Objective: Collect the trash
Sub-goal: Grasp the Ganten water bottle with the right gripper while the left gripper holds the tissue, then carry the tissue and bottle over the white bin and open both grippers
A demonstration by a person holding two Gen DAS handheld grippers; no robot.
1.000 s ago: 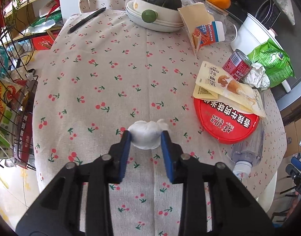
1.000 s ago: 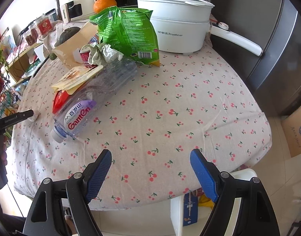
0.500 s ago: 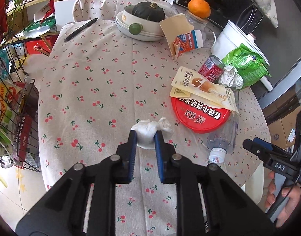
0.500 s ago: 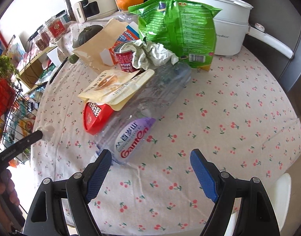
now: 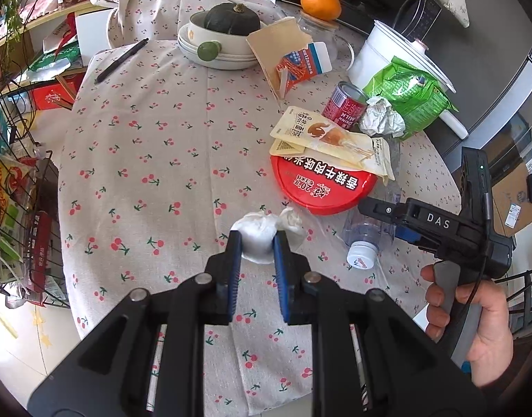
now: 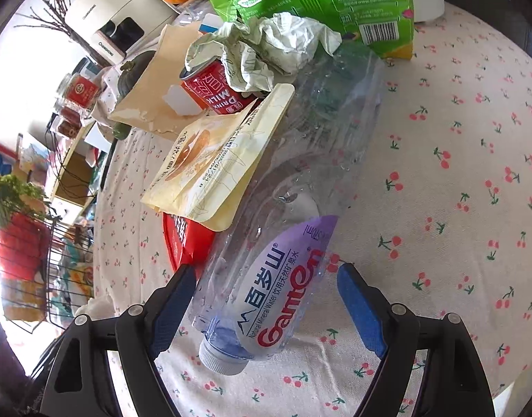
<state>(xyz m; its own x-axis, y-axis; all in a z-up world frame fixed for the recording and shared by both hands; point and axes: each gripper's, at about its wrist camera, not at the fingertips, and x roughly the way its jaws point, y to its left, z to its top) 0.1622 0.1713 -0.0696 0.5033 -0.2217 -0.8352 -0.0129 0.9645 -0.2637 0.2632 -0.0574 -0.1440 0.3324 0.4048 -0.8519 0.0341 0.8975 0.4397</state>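
Tissue wad (image 5: pixel 255 239) pinched between left fingers (image 5: pixel 234 253), bottle (image 6: pixel 266 278) between wide right fingers (image 6: pixel 356 309)

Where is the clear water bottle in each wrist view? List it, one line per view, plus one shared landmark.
Left wrist: clear water bottle lies right of centre, cap toward the camera, under the right gripper.
Right wrist: it fills the centre, between the open jaws.
Shared landmark: red can.
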